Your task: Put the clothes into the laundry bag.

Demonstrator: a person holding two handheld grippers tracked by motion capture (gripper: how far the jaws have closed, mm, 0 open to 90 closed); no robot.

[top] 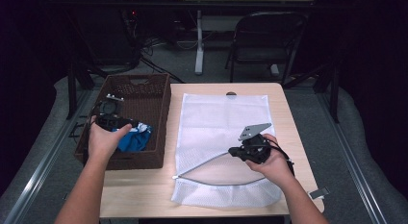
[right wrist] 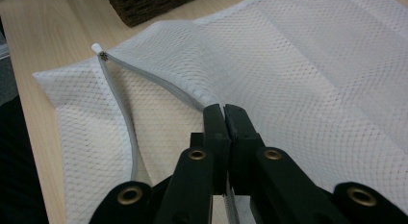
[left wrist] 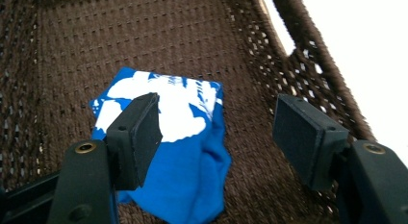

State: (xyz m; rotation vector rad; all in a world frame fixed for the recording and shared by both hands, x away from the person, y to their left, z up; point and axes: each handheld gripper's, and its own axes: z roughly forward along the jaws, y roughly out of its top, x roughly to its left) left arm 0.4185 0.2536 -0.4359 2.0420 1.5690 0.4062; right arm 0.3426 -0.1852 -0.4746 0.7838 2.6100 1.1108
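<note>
A blue cloth with a white print (left wrist: 178, 137) lies crumpled on the floor of the brown woven basket (left wrist: 120, 31). My left gripper (left wrist: 219, 123) hovers just above the cloth, jaws wide open and nothing between them. From above, the left gripper (top: 130, 124) reaches into the basket (top: 159, 108) over the blue cloth (top: 137, 141). A white mesh laundry bag (top: 226, 118) lies flat on the table, its zipper (right wrist: 120, 113) open at the near end. My right gripper (right wrist: 223, 111) is shut on the bag's upper edge by the zipper, lifting it slightly; it also appears in the high view (top: 235, 152).
The basket stands at the left edge of the light wooden table (top: 139, 190), touching the bag's left side. A corner of the basket (right wrist: 144, 5) lies beyond the bag. A dark folding chair (top: 264, 36) and a table leg stand behind the table.
</note>
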